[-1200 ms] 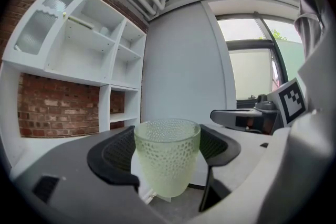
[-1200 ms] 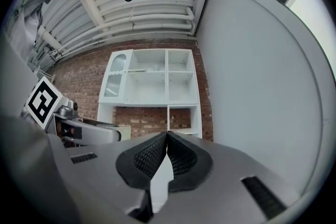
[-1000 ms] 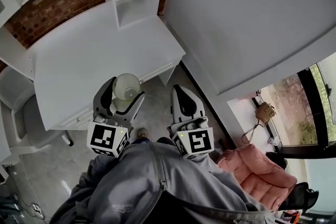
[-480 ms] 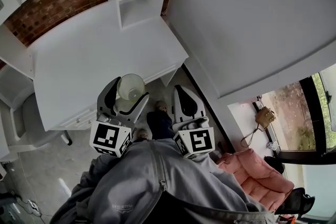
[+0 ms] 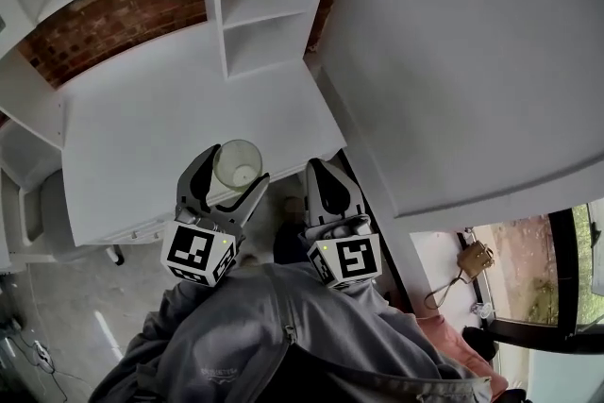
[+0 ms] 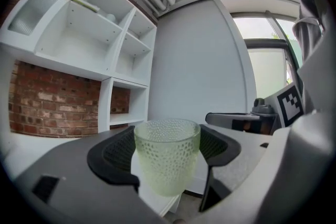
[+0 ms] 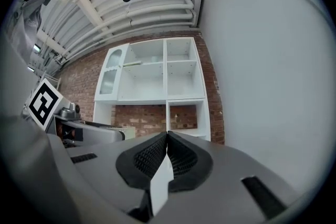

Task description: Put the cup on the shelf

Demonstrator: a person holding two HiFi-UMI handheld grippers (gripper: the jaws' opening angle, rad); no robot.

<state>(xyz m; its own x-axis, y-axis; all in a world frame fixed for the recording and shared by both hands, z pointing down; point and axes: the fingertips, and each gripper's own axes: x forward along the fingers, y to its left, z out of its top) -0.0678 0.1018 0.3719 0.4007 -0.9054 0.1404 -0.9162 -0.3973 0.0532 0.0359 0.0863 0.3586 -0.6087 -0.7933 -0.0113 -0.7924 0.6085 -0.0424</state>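
Observation:
A pale green dimpled glass cup (image 5: 236, 164) (image 6: 167, 155) stands upright between the jaws of my left gripper (image 5: 227, 180) (image 6: 168, 152), which is shut on it just over the front edge of the white desk (image 5: 160, 127). My right gripper (image 5: 319, 179) (image 7: 167, 153) hangs beside it, to the right, its jaws pressed together with nothing between them. The white shelf unit (image 5: 260, 9) (image 7: 157, 78) (image 6: 100, 34) with open compartments rises at the back of the desk against a brick wall.
A large white cabinet side (image 5: 453, 61) stands to the right of the desk. A grey chair (image 5: 24, 203) sits at the desk's left. The person's grey sleeves (image 5: 274, 335) fill the bottom of the head view. A brown bag (image 5: 475, 254) lies on the floor at lower right.
Both grippers and the cup have moved forward, toward the desk; the cup now sits over the desk's front edge. The shelf unit looks nearer in the head view.

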